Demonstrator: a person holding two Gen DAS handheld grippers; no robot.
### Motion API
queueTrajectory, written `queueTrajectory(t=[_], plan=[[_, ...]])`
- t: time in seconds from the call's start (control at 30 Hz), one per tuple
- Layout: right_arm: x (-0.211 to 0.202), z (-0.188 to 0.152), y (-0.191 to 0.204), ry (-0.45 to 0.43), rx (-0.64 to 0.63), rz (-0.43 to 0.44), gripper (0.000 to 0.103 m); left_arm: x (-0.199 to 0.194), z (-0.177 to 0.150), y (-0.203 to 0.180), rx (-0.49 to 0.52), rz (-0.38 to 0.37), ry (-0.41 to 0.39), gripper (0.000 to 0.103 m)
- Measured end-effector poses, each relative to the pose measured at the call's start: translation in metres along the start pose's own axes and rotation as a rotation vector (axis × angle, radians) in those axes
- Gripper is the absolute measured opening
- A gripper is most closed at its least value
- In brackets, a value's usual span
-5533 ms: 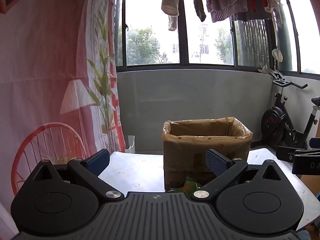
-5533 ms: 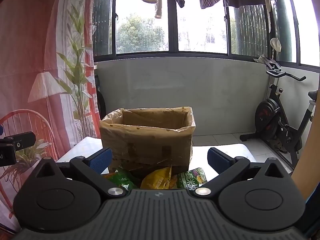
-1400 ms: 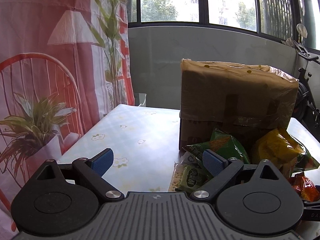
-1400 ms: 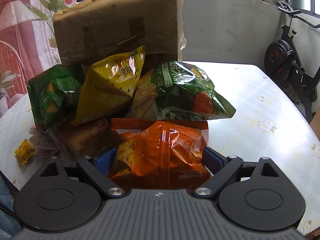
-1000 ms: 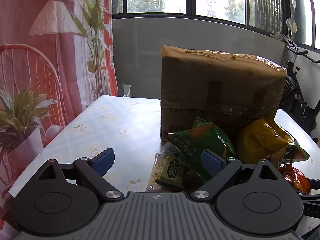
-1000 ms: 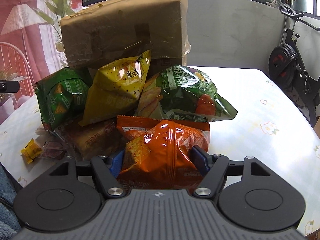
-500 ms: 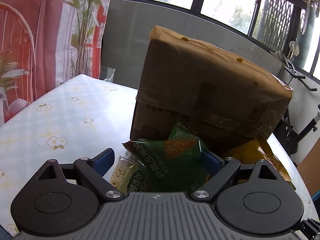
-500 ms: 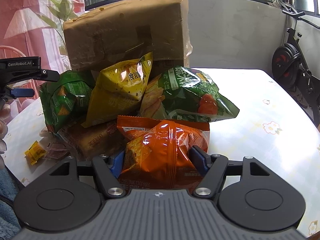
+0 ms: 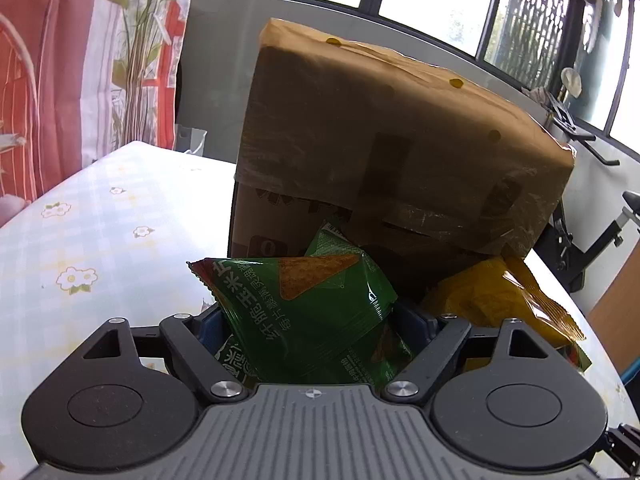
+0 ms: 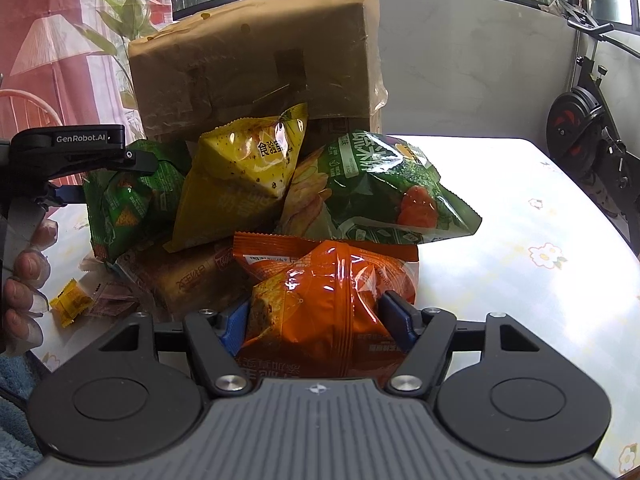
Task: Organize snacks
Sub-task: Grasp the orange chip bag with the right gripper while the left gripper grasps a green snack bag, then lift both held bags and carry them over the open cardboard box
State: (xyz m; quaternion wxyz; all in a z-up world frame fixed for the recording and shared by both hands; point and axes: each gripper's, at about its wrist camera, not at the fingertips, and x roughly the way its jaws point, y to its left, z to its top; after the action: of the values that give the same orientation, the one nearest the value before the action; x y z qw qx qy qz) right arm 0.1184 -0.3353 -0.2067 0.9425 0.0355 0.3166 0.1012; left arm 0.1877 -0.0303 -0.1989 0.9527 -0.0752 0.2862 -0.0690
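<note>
A pile of snack bags lies on the flowered table point(image 10: 520, 240) in front of a brown cardboard box point(image 10: 256, 60). My right gripper point(image 10: 316, 316) is shut on an orange snack bag point(image 10: 320, 292) at the front of the pile. My left gripper point(image 9: 314, 324) is closing on a green corn-chip bag point(image 9: 304, 308); both blue pads touch its sides. In the right wrist view, that same green bag point(image 10: 128, 200) sits at the pile's left, under one of the left gripper's fingers point(image 10: 132, 156). The cardboard box point(image 9: 400, 140) rises just behind it.
A yellow bag point(image 10: 244, 176), a green vegetable-chip bag point(image 10: 392, 192) and a brown packet point(image 10: 188, 276) fill the pile. A small yellow candy point(image 10: 70, 302) lies by a person's hand point(image 10: 24, 280). An exercise bike point(image 10: 580, 120) stands to the right, a red curtain point(image 9: 60, 80) to the left.
My left gripper moved forward and down onto the green bag, and its jaws narrowed around it. The right gripper stayed still, gripping the orange bag.
</note>
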Motion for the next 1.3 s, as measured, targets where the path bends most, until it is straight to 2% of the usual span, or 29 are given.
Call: queueTrajectory(t=[0.07,0.1,0.2,0.5,0.73,0.93,1.07,1.3], plan=[[0.0,0.0,0.0,0.001,0.0,0.0,0.07,-0.006,-0.002,-0.005,0.059,0.006,-0.011,0.078],[0.0,0.0,0.0,0.001,0.0,-0.001,0.07,-0.01,-0.002,-0.005,0.073,0.009,-0.014,0.075],[-0.002,0.001,0.0,0.002,0.001,-0.005,0.068,-0.024,-0.003,-0.001,0.096,0.038,-0.028,0.072],[-0.013,0.006,0.001,-0.01,0.008,-0.012,0.066,-0.06,0.001,0.005,0.064,0.084,-0.101,0.072],[-0.029,0.009,0.01,-0.038,-0.014,-0.011,0.066,-0.077,0.003,0.005,0.062,0.094,-0.116,0.073],[-0.049,0.019,0.008,-0.092,0.041,0.005,0.066,-0.1,0.013,0.021,0.024,0.107,-0.176,0.073],[-0.062,0.031,0.008,-0.141,0.028,-0.009,0.066,-0.11,0.027,0.032,-0.003,0.112,-0.221,0.073],[-0.072,0.065,0.005,-0.234,-0.003,-0.005,0.066,-0.117,0.056,0.026,0.071,0.116,-0.31,0.073]])
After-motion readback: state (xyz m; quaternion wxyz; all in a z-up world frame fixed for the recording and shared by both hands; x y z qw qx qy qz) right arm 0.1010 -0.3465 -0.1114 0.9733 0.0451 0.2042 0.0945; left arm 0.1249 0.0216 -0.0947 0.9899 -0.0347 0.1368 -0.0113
